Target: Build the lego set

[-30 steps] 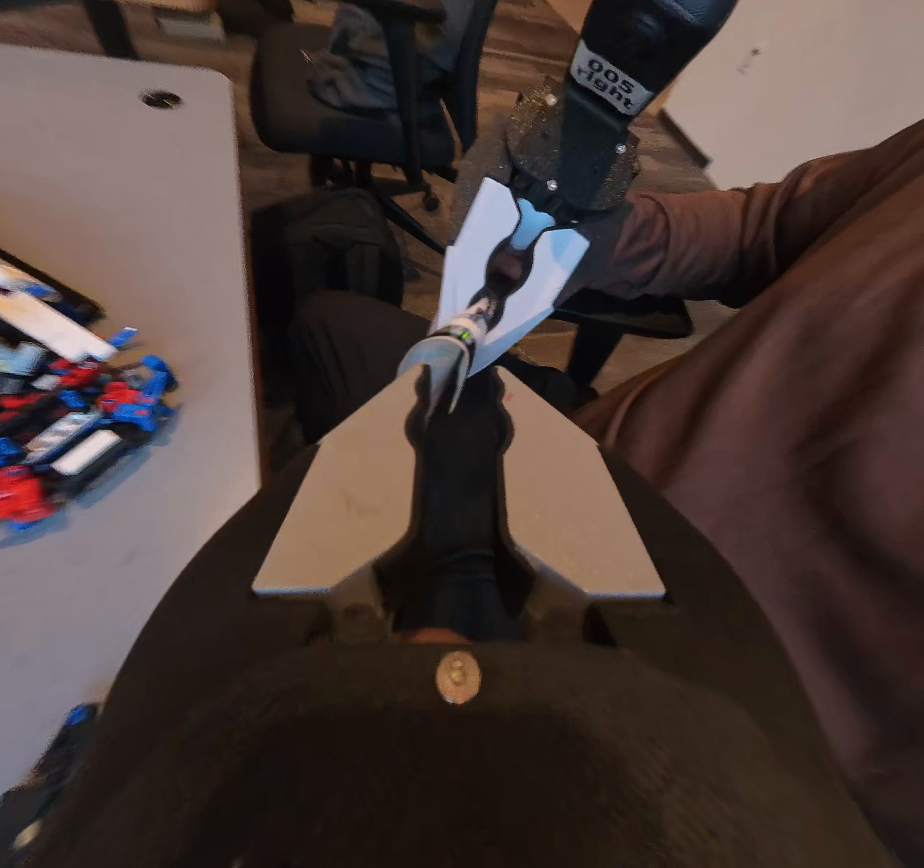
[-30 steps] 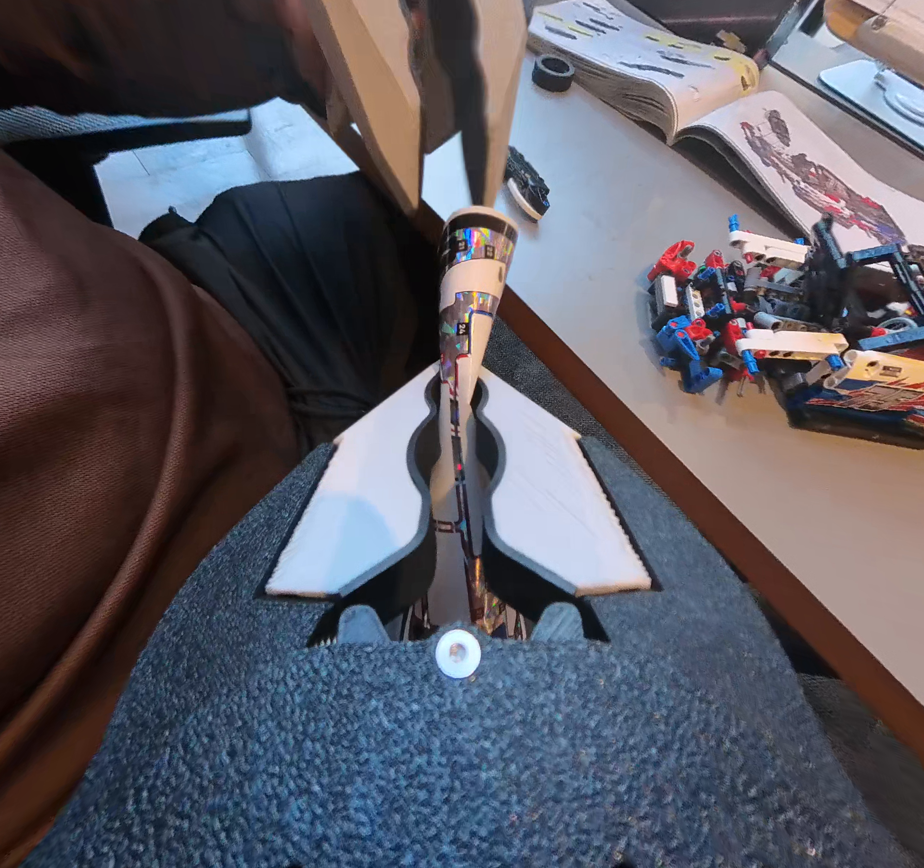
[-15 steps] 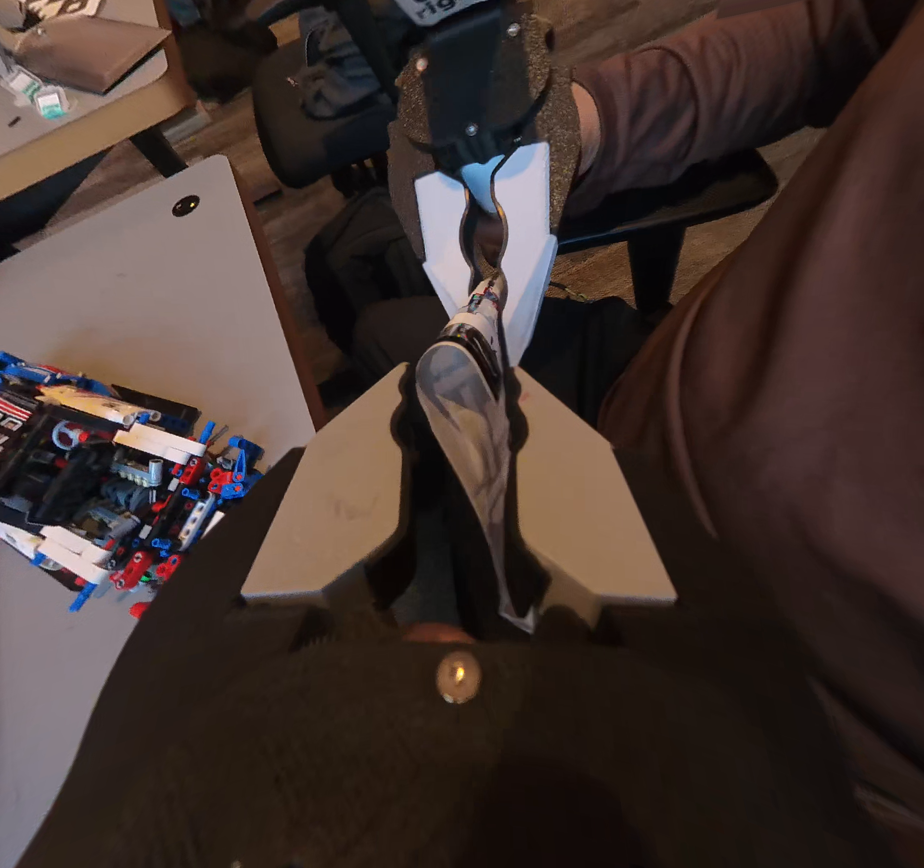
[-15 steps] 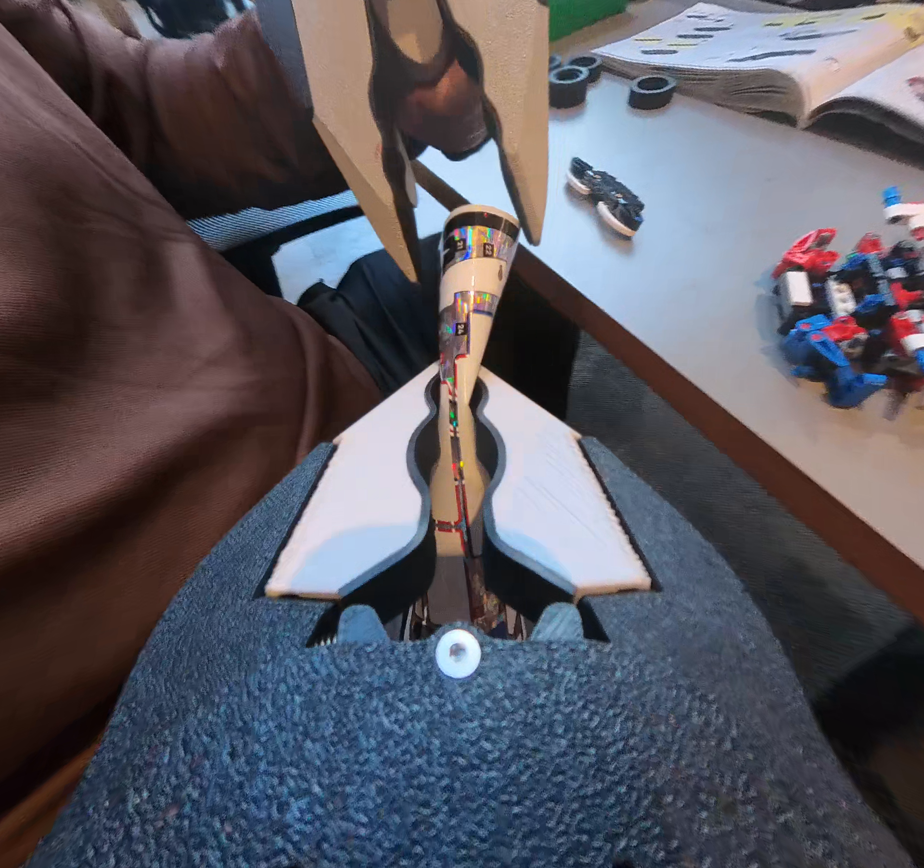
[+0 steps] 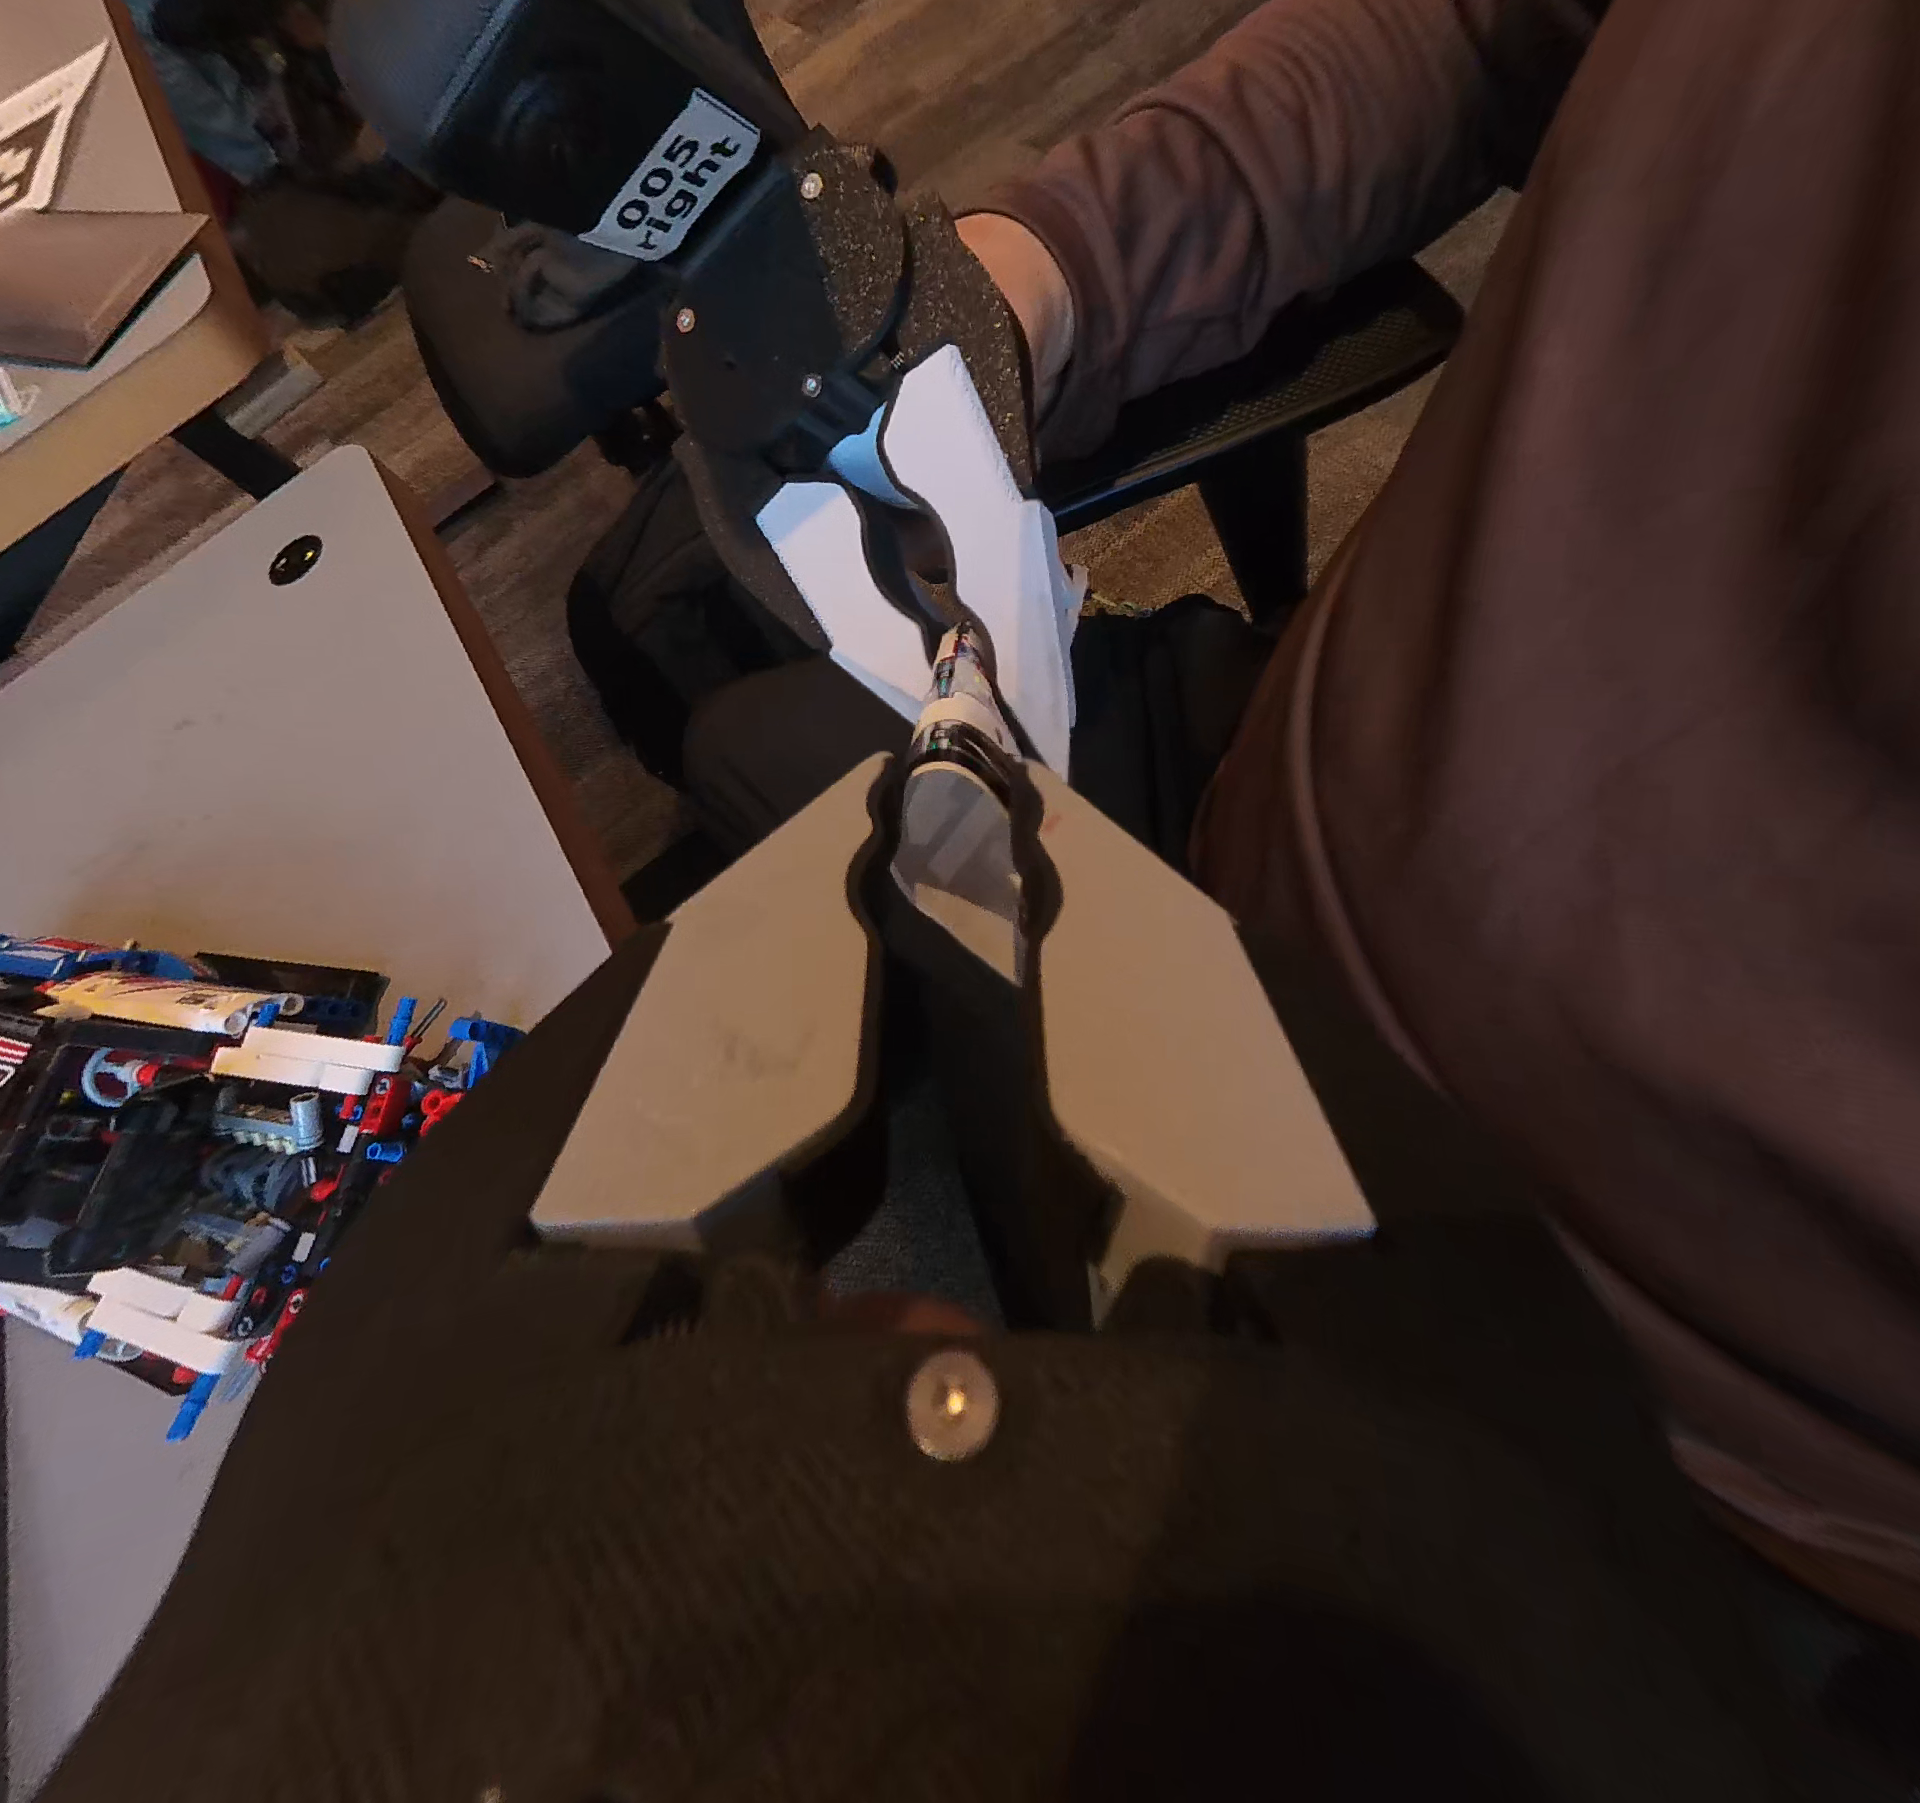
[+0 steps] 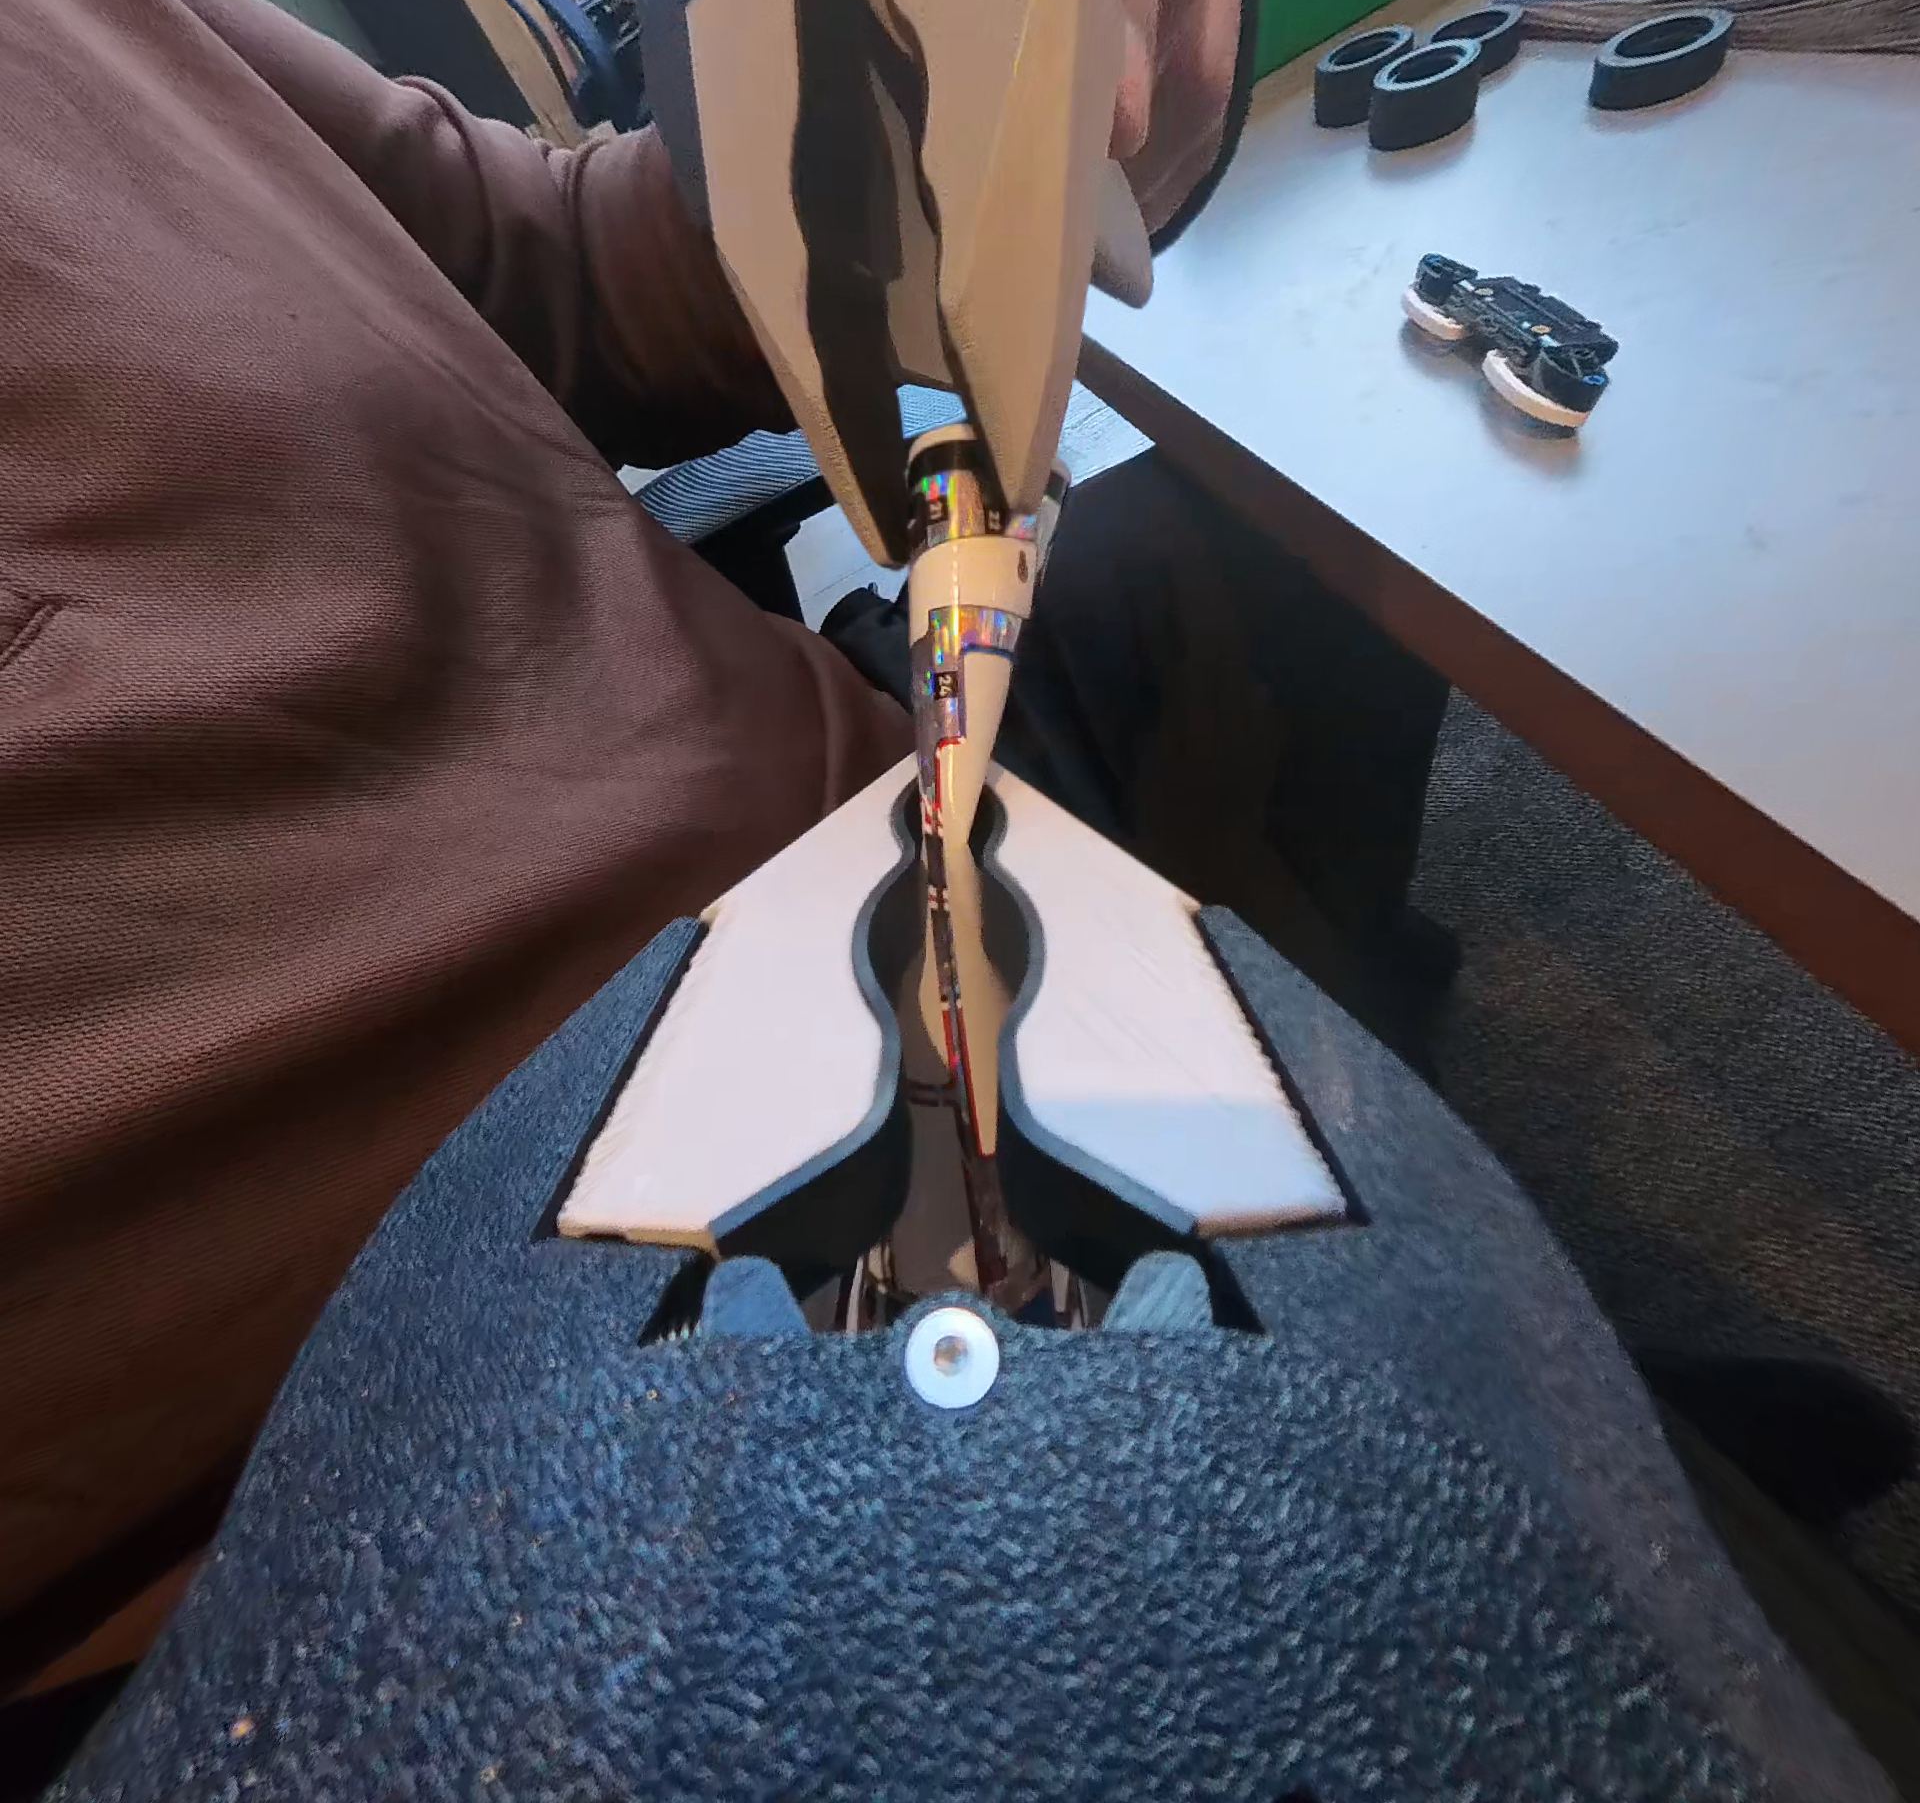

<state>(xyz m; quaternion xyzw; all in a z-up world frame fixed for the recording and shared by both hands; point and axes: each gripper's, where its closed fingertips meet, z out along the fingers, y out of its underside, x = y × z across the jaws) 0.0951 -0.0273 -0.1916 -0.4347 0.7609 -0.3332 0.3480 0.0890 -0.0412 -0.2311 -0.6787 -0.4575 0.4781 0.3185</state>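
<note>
A: Right gripper (image 6: 956, 797) housing: dark, coarse speckled grain, matt. Its fingers (image 6: 769, 1026): white plastic, fine ribbed lines, black rubbery edging.

B: Left gripper (image 5: 956, 787)?

A: Housing matt black; fingers (image 5: 727, 1036) smooth grey plastic, dull, faintly scuffed. 1 bright metal screw on each body.

B: The sticker sheet (image 6: 977, 590)?

A: Glossy white paper, curled, with holographic foil patches.

B: Surroundings?

A: Table (image 6: 1662, 423): smooth, matt pale laminate with a brown wood-look edge. Tyres (image 6: 1423, 86): 4, matt black rubber. Lego model (image 5: 187, 1119): shiny plastic. Sleeve (image 6: 312, 610): brown knit cloth, matt. Floor: rough grey carpet.
</note>
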